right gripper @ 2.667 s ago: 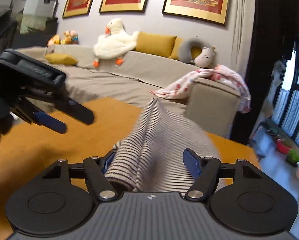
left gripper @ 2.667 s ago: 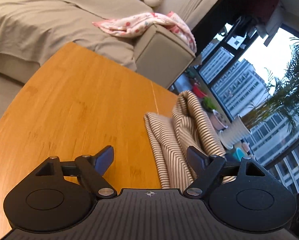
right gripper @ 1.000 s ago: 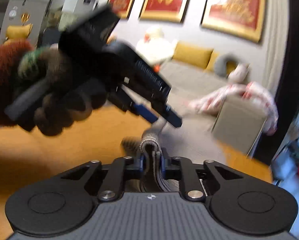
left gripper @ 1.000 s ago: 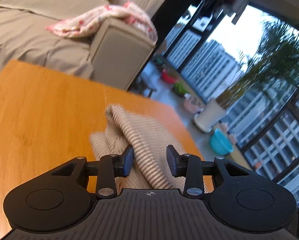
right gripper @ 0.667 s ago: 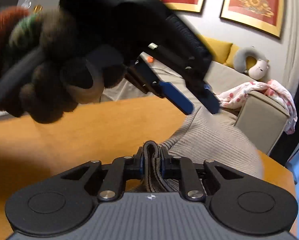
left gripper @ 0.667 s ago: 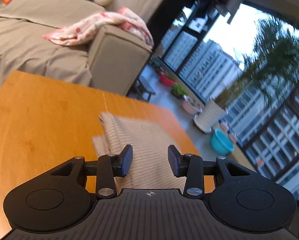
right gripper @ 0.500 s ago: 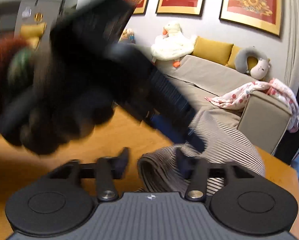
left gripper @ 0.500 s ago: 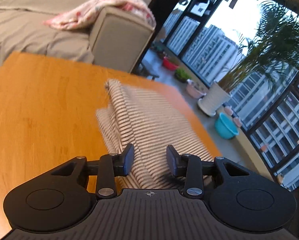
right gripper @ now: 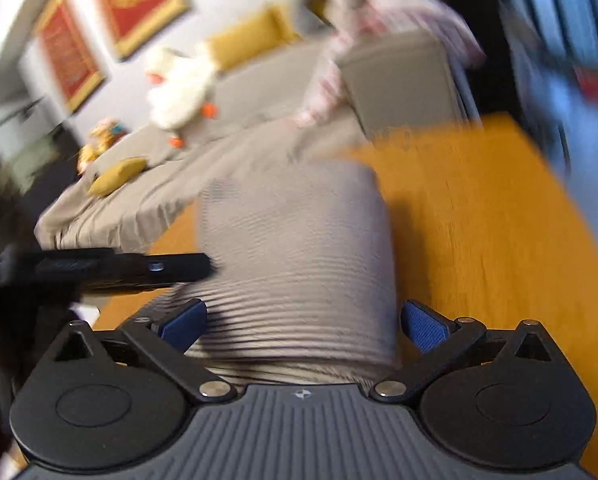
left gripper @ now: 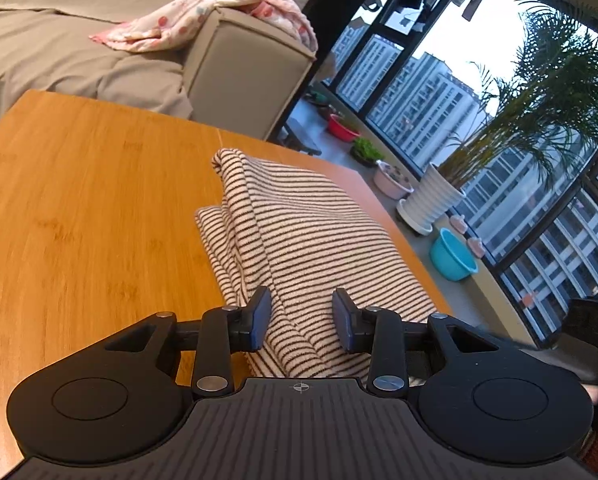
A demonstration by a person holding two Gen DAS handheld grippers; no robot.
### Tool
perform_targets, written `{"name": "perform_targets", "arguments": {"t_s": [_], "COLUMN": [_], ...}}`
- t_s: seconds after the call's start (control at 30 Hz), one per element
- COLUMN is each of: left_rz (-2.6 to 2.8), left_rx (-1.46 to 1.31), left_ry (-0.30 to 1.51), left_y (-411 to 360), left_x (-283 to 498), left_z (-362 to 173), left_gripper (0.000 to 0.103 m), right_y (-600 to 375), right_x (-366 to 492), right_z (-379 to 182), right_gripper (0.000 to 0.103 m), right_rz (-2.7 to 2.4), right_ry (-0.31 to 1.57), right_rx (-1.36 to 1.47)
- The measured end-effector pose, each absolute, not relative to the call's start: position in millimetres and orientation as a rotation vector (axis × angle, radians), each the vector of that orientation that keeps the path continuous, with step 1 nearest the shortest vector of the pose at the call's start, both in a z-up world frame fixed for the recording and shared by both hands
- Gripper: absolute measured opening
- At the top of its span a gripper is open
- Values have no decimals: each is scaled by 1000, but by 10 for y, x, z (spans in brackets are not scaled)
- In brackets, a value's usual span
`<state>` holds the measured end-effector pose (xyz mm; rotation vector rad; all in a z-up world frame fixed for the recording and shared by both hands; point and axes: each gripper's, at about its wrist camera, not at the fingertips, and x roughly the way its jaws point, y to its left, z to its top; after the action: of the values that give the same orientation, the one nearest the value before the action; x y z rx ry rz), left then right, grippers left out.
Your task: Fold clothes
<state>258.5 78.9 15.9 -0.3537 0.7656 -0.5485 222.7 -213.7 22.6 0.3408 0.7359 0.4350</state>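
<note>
A cream garment with dark stripes (left gripper: 299, 236) lies folded on the orange wooden table (left gripper: 79, 216). My left gripper (left gripper: 302, 322) hangs over its near end with the jaws partly open and nothing pinched between them. In the blurred right wrist view the same garment (right gripper: 299, 248) lies flat between the fingers of my right gripper (right gripper: 301, 326), which is wide open and holds nothing. The left gripper (right gripper: 131, 266) shows there as a dark bar at the garment's left edge.
A beige sofa (left gripper: 71, 52) with a pink patterned blanket (left gripper: 195, 16) stands beyond the table's far edge. Right of the table are a tall window, a white plant pot (left gripper: 431, 200) and a blue basin (left gripper: 453, 256). A plush duck (right gripper: 183, 88) sits on the sofa.
My right gripper, shut on a fold of the garment a second ago, has opened wide and let it go. The garment now lies flatter. The left gripper has stayed partly open over it.
</note>
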Motion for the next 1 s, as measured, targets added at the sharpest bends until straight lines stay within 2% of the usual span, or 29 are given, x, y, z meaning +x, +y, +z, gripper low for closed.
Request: {"name": "perform_targets", "arguments": {"t_s": [0.3, 0.67, 1.0], "left_rz": [-549, -544, -542], "left_rx": [-361, -371, -375], "left_ry": [766, 769, 770], "left_y": [786, 798, 796], "left_x": [2580, 2566, 2566], "left_z": [160, 137, 134], "left_gripper": [38, 38, 38], "right_y": [-2055, -1770, -1675], "right_x": [2252, 2267, 2120], "right_z": [129, 204, 183], "right_gripper": [103, 103, 103], "right_rz": [441, 448, 416], "right_ry": [745, 797, 712], "right_rx": [375, 95, -22]}}
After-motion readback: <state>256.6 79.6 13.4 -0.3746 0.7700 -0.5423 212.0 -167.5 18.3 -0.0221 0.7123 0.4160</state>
